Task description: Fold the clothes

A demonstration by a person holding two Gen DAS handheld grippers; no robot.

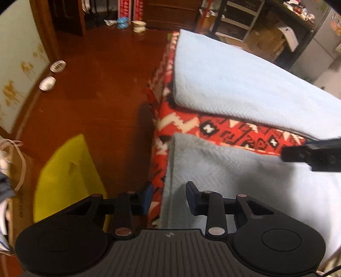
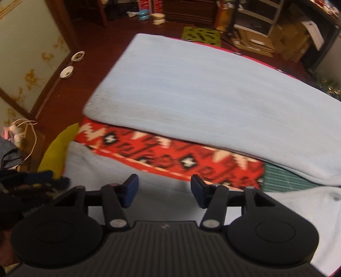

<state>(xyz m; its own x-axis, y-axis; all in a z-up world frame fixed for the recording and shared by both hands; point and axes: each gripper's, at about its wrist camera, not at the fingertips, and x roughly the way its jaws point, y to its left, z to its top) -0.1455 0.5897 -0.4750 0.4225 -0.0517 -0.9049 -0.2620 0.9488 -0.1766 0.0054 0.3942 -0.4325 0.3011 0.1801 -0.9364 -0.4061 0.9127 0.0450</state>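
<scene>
Two light blue cloths lie on a table covered by one red patterned cloth (image 2: 170,155). The far blue cloth (image 2: 213,93) is spread flat over most of the tabletop. The near blue cloth (image 2: 170,191) lies along the near edge, and a strip of the red pattern shows between the two. At the right a patch of green mat (image 2: 283,176) shows under them.

Two grippers are in view. The left gripper (image 1: 169,197) hangs over the left edge of the near cloth, its jaws partly spread, one finger off the table edge and one over the fabric, pinching nothing. The right gripper (image 2: 164,191) hovers over the near cloth with its jaws spread wider and nothing between them.

On the brown floor (image 1: 96,95) two small white dishes (image 1: 53,74) sit by the wall, and one yellow sheet (image 1: 68,181) lies near the table's corner. One blue bowl (image 1: 122,22) and one cream bowl (image 1: 139,25) stand farther back. The printing on the dishes and on the red-and-white boxes (image 1: 132,8) behind is too blurred to read.
</scene>
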